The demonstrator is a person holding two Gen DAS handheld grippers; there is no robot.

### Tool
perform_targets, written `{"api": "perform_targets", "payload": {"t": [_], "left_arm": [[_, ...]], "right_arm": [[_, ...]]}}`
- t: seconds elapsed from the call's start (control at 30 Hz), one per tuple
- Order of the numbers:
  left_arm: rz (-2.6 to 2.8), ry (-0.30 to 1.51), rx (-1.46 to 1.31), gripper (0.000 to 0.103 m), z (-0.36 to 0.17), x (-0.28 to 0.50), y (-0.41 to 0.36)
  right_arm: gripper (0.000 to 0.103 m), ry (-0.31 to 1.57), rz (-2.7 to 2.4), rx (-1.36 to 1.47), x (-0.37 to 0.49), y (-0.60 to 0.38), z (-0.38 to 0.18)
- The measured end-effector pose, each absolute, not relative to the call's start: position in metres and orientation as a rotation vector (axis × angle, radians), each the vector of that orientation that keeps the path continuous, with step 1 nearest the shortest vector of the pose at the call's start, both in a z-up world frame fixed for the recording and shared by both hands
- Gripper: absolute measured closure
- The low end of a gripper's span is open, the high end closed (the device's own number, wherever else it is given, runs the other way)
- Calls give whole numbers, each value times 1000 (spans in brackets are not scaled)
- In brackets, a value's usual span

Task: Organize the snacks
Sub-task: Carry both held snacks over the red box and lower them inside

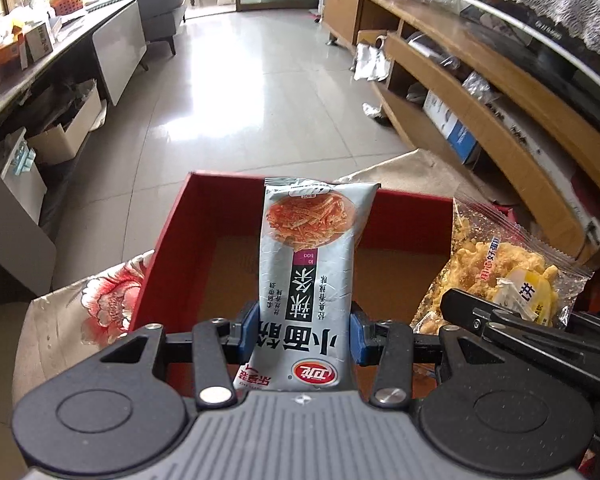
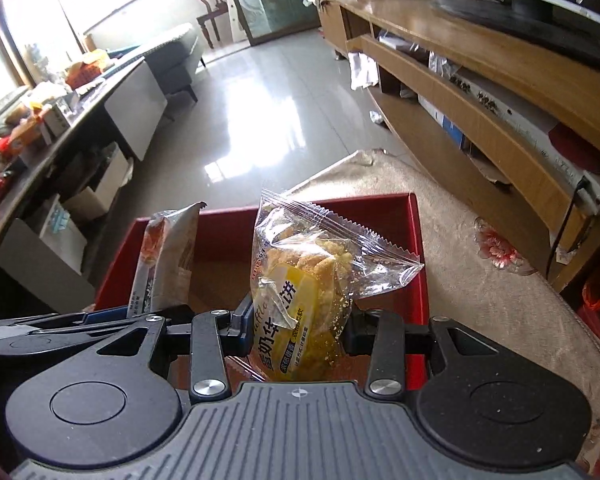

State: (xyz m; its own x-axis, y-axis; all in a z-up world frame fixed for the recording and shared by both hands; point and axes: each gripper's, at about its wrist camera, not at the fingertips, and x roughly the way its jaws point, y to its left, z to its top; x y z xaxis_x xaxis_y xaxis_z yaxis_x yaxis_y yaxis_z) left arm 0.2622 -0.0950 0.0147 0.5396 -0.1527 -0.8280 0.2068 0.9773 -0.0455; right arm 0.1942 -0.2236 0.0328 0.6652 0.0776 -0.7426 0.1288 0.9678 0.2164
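Nearest in the left wrist view, the left gripper (image 1: 305, 330) is clamped on a grey spicy-strip packet (image 1: 308, 264), its blue pads pinching the packet's lower sides so the pack stands upright and clear of the box below. That grip near the bottom probably leaves the top free to drop in first. The packet is silvery grey foil, creased, with black printed characters, a red logo near the bottom and a picture of orange-red strips at the top.

Beside it on the right, the right gripper (image 2: 298, 330) is closed on a clear waffle bag (image 2: 300, 280), held the same way by its lower half. This bag is transparent with serrated seals, a yellow label, and crumbly golden pieces inside.

Just beyond both snacks sits an open red box (image 2: 416, 264) with a brown cardboard floor, seemingly empty; both packets hang over its near part, apparently ready for placing. The box rests on a floral cloth (image 1: 108, 300). Farther off lie a shiny tiled floor (image 1: 240, 92) and wooden shelving (image 1: 480, 92) on the right.
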Motion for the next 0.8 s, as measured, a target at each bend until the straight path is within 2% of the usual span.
{"api": "perform_targets", "payload": {"t": [0.6, 0.8], "left_arm": [[-150, 1056, 114, 61, -30, 275, -94], [-143, 1067, 130, 60, -35, 275, -95]], "right_arm": [[55, 945, -14, 236, 213, -216, -5], [52, 953, -13, 232, 213, -215, -9]]}}
